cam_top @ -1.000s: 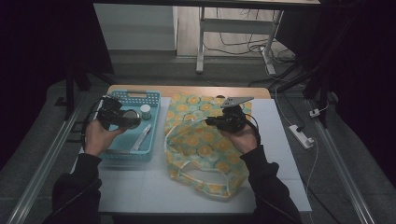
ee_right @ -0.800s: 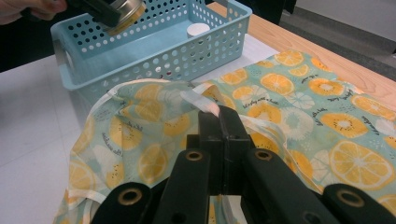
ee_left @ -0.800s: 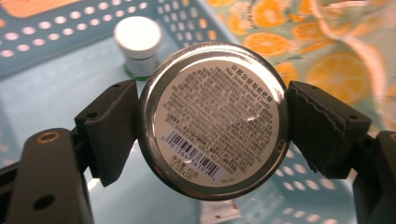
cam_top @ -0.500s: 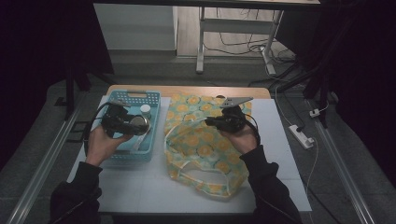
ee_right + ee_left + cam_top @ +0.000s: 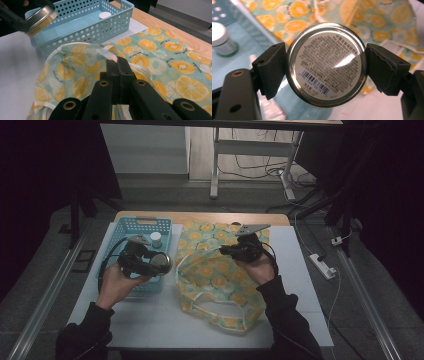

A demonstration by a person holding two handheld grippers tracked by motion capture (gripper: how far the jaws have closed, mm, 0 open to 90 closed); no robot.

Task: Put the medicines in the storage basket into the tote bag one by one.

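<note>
our left claw (image 5: 325, 66) grips a round silver metal tin (image 5: 326, 63) above the blue perforated plastic basket (image 5: 134, 227); our right claw (image 5: 117, 65) is clenched on the citrus-print fabric bag's (image 5: 215, 275) rim, lifted off the table (image 5: 295, 270).

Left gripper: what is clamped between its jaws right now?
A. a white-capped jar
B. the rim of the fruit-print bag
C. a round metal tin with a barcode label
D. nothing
C: in the left gripper view the two black jaws of the left gripper press on either side of a round metal tin, whose printed label and barcode face the camera; the white-capped jar sits in the blue basket.
</note>
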